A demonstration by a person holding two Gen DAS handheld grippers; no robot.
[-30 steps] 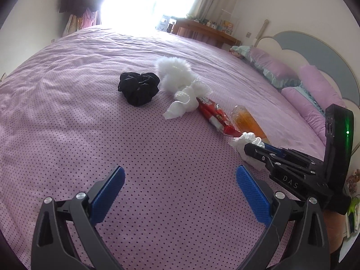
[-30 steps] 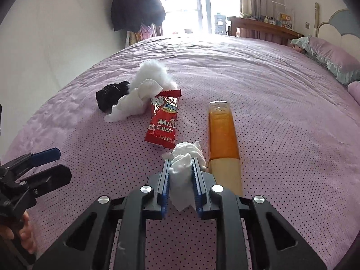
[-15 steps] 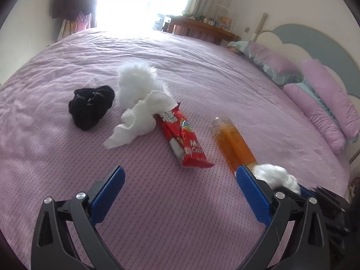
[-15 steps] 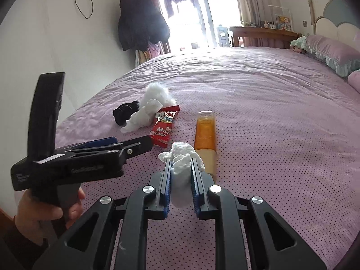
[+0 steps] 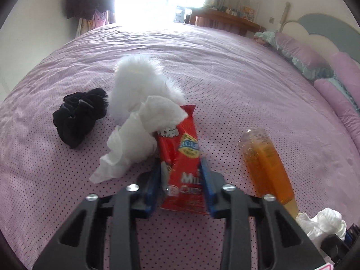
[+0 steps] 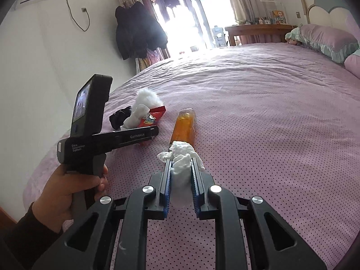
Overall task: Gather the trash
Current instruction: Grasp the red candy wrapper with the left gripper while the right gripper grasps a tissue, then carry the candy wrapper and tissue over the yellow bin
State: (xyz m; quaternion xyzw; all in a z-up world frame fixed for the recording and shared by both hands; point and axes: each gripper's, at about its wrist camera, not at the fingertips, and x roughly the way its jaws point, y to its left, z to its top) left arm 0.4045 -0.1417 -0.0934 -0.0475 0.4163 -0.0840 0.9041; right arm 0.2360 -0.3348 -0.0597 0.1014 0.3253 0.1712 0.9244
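My left gripper (image 5: 181,168) is shut on the red candy wrapper (image 5: 180,157), which lies on the purple bed (image 5: 225,85). A crumpled white tissue (image 5: 137,135) rests against the wrapper's far end. My right gripper (image 6: 181,166) is shut on a white tissue wad (image 6: 181,157), held above the bed; the wad also shows in the left wrist view (image 5: 324,222). An orange bottle (image 5: 267,164) lies to the right of the wrapper, and shows just beyond the wad in the right wrist view (image 6: 184,126). The left gripper (image 6: 144,135) shows there over the wrapper (image 6: 155,114).
A black scrunchie (image 5: 78,114) and a white fluffy item (image 5: 137,81) lie behind the tissue. Purple pillows (image 5: 315,67) line the headboard at right. A wooden desk (image 5: 222,20) and a bright window stand beyond the bed. Dark coats (image 6: 139,31) hang on the left wall.
My left gripper moved in over the red wrapper and its jaws closed on it. My right gripper lifted back with the tissue wad still in it.
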